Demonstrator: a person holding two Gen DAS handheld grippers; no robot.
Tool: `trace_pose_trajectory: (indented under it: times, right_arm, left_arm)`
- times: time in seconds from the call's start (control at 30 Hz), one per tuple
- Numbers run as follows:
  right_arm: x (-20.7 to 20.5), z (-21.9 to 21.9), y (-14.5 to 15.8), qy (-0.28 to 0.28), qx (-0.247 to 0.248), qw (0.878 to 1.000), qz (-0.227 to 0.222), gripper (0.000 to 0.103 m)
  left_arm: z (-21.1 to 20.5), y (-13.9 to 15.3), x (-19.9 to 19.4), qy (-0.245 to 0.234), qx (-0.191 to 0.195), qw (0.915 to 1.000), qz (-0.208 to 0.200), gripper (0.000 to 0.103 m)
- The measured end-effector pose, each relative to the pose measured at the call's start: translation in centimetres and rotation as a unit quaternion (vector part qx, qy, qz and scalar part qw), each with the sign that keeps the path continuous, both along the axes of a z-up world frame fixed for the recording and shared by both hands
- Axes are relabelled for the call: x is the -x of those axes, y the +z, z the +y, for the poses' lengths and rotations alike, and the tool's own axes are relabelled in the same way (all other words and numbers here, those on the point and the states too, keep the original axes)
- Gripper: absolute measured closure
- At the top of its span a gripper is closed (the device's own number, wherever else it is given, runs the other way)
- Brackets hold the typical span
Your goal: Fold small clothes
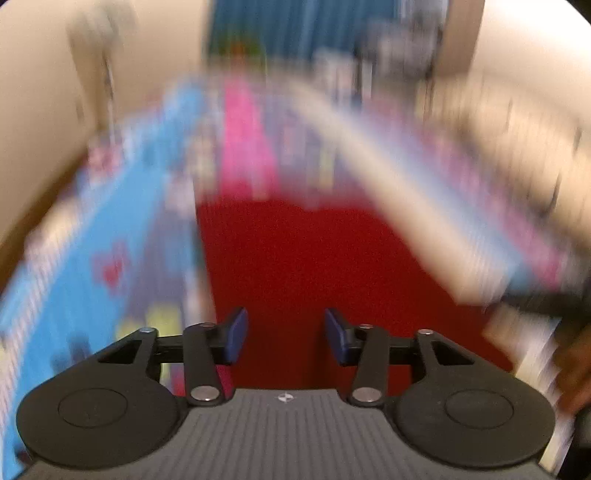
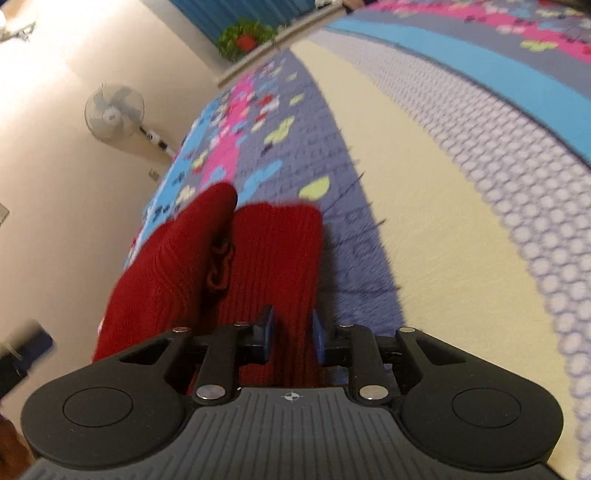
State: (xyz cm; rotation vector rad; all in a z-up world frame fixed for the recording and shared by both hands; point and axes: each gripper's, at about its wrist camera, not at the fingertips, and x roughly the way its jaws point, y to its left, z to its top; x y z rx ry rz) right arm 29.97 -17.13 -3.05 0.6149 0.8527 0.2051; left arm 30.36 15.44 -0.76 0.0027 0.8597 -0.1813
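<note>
A small red knit garment [image 2: 273,251] lies on the patterned bedspread [image 2: 424,184], with two tube-like parts side by side and a knit cord between them. My right gripper [image 2: 292,334] is at its near end, and the red knit fills the gap between the blue pads. The left wrist view is heavily blurred. There the left gripper [image 1: 286,334] hovers over the red garment [image 1: 295,266] with its blue pads well apart and nothing between them.
The bedspread [image 1: 92,240] has blue, pink, purple and cream bands. A standing fan [image 2: 112,112] is by the cream wall beyond the bed, and a potted plant [image 2: 245,35] stands farther back. A person's hand [image 1: 576,369] shows at the right edge.
</note>
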Motion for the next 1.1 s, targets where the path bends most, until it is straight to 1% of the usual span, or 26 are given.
trace_pose_trajectory:
  times: [0.03,0.07,0.1,0.13,0.17,0.2,0.23,0.27,0.3,0.33,0.37,0.43,0.47,0.5,0.53,0.57,0.6,0.63,0.7,0.73,0.77,0.83,0.9,0.97,1.03,1.1]
  right_arm:
    - [0.9,-0.2,0.2,-0.001,0.0,1.0,-0.007,0.064]
    - [1.9,-0.1,0.7,-0.01,0.009,1.0,-0.02,0.061]
    - [2.7,0.0,1.3,-0.016,0.015,0.999,-0.036,0.057]
    - [3.7,0.3,2.0,-0.011,0.018,0.998,-0.058,0.054]
    - [4.6,0.9,2.5,0.005,0.025,0.996,-0.081,0.049]
    - [5.1,1.9,2.7,0.027,0.041,0.995,-0.092,0.047]
    - [5.2,3.1,2.5,0.057,0.075,0.992,-0.089,0.048]
    - [5.0,4.4,2.0,0.082,0.119,0.987,-0.074,0.057]
    - [4.8,5.2,1.2,0.099,0.158,0.981,-0.053,0.074]
    - [4.6,5.5,0.4,0.11,0.172,0.978,-0.033,0.076]
    - [4.7,5.3,0.4,0.106,0.17,0.979,-0.03,0.078]
    - [5.0,4.8,1.4,0.099,0.163,0.981,-0.024,0.08]
    - [5.4,4.6,2.0,0.097,0.158,0.982,-0.023,0.079]
    - [5.8,4.3,2.6,0.092,0.155,0.983,-0.023,0.078]
    - [6.4,4.0,3.3,0.085,0.159,0.983,-0.024,0.074]
    - [7.0,3.8,3.9,0.078,0.165,0.983,-0.031,0.066]
    - [7.9,3.7,4.8,0.07,0.173,0.981,-0.045,0.065]
    - [9.1,3.6,5.6,0.069,0.177,0.98,-0.062,0.063]
    - [11.3,3.6,7.3,0.067,0.181,0.977,-0.091,0.046]
    - [12.5,3.6,8.1,0.062,0.185,0.975,-0.104,0.042]
    - [13.7,3.6,8.8,0.059,0.185,0.974,-0.116,0.034]
    - [16.5,3.3,10.2,0.054,0.178,0.971,-0.15,0.026]
    - [18.6,3.1,10.6,0.048,0.18,0.967,-0.176,0.012]
    - [20.0,3.3,10.3,0.043,0.197,0.963,-0.177,0.011]
    - [20.0,3.8,9.9,0.058,0.199,0.963,-0.174,0.011]
    - [20.0,4.4,9.9,0.071,0.215,0.955,-0.189,0.011]
  left_arm:
    - [-0.7,-0.7,0.7,0.002,-0.03,0.9995,0.0,0.05]
    - [-1.5,-0.4,1.8,0.006,-0.052,0.9985,-0.015,0.049]
    - [-2.1,0.3,3.0,0.009,-0.059,0.9977,-0.03,0.045]
    - [-2.6,0.9,4.5,0.006,-0.055,0.9971,-0.052,0.04]
    - [-2.9,1.0,5.8,0.002,-0.05,0.9963,-0.07,0.029]
    - [-3.5,0.6,6.4,-0.005,-0.057,0.9965,-0.062,0.026]
    - [-4.0,-0.4,6.6,-0.016,-0.073,0.997,-0.022,0.027]
    - [-4.2,-1.1,7.0,-0.022,-0.085,0.9962,0.002,0.027]
    - [-4.4,-1.0,7.7,-0.021,-0.098,0.995,-0.002,0.027]
    - [-4.5,-0.4,8.9,-0.015,-0.108,0.994,-0.011,0.028]
    - [-4.4,0.6,10.1,-0.011,-0.098,0.9947,-0.027,0.028]
    - [-4.1,2.3,12.4,-0.003,-0.068,0.9957,-0.063,0.022]
    - [-4.1,3.1,13.7,0.007,-0.06,0.995,-0.08,0.015]
    - [-4.2,3.8,14.8,0.019,-0.056,0.9936,-0.096,0.012]
    - [-4.3,4.4,15.4,0.027,-0.053,0.9924,-0.108,0.012]
    - [-4.4,4.9,16.3,0.033,-0.049,0.9916,-0.115,0.009]
    - [-4.6,5.3,16.9,0.042,-0.045,0.9909,-0.12,0.001]
    - [-4.7,5.8,17.3,0.052,-0.041,0.99,-0.125,0.0]
    - [-4.9,6.7,18.5,0.066,-0.032,0.9878,-0.138,0.0]
    - [-5.0,6.9,19.1,0.068,-0.027,0.9869,-0.144,0.0]
    - [-5.1,7.1,19.7,0.071,-0.024,0.986,-0.149,0.0]
    - [-5.5,7.6,21.3,0.084,-0.02,0.9835,-0.159,0.0]
    - [-5.7,7.7,22.8,0.096,-0.011,0.9828,-0.158,0.0]
    - [-6.0,7.3,23.7,0.106,-0.007,0.9832,-0.149,0.0]
    - [-6.4,7.0,24.2,0.115,-0.01,0.9832,-0.141,0.0]
    - [-6.7,6.9,24.2,0.118,-0.021,0.9825,-0.143,0.0]
